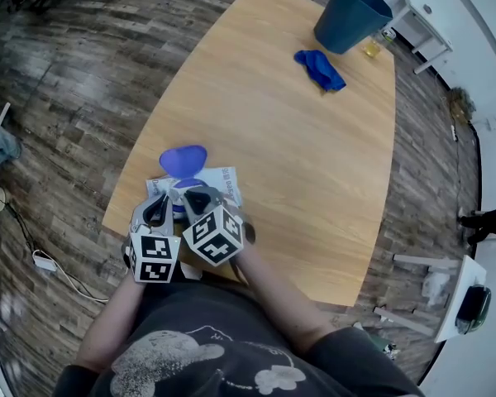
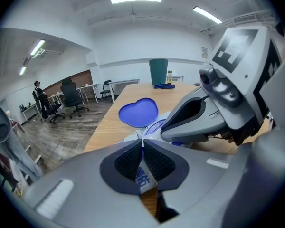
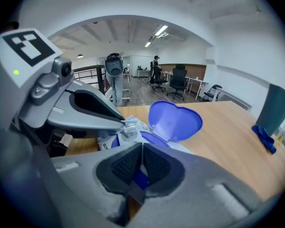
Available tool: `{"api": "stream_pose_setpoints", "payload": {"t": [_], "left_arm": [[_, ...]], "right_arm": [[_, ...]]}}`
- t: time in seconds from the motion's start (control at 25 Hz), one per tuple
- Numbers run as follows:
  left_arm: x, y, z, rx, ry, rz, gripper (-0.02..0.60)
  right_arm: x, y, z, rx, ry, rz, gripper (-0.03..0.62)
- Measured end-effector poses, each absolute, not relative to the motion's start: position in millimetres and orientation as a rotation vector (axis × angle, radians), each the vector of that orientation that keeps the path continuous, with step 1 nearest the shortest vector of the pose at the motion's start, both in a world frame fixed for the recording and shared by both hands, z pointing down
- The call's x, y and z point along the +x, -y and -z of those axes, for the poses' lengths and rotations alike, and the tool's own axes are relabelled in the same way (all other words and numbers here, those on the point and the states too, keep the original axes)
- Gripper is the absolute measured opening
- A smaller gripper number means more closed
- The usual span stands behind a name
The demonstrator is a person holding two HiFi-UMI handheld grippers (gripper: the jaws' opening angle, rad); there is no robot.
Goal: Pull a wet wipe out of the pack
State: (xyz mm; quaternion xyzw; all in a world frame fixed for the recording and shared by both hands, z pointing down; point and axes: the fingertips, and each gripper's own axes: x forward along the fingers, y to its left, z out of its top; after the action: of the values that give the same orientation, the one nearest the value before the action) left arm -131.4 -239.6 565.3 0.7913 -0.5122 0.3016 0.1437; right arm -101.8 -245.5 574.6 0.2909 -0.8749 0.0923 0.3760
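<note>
At the table's point(image 1: 314, 139) near edge, the open-lidded pack point(image 1: 223, 179) is held in the closed left gripper point(image 2: 142, 148), so that the wet wipe point(image 3: 142, 166) seemingly pinched in the closed right gripper point(image 3: 141, 148) can be drawn out.

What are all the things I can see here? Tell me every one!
table: one, light wood, middle
wet wipe pack: one, white and blue, near table edge
lid: one, blue, open on the pack
bin: one, dark teal, far end
cloth: one, blue, by the bin
small container: one, yellowish, beside the bin
left hand-held gripper: one, grey, shut on the pack's edge
right hand-held gripper: one, grey, shut on the pack
</note>
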Motion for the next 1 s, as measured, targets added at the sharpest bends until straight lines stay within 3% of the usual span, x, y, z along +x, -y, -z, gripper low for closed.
{"api": "stream_pose_setpoints", "payload": {"t": [0.72,0.8,1.0], "left_arm": [[-135.3,238.0,-566.4,2.204,1.576,-0.846,0.043],[-137.2,237.9,-564.7,2.178,1.607,-0.835,0.061],[-139.2,230.8,-554.6,2.133,1.672,-0.778,0.175]], "right_arm": [[-34.7,248.4,-472.2,1.005,2.415,-0.136,0.003],[-18.5,249.1,-469.0,1.038,2.425,-0.141,0.003],[15.0,245.0,-459.8,1.104,2.468,-0.160,0.003]]}}
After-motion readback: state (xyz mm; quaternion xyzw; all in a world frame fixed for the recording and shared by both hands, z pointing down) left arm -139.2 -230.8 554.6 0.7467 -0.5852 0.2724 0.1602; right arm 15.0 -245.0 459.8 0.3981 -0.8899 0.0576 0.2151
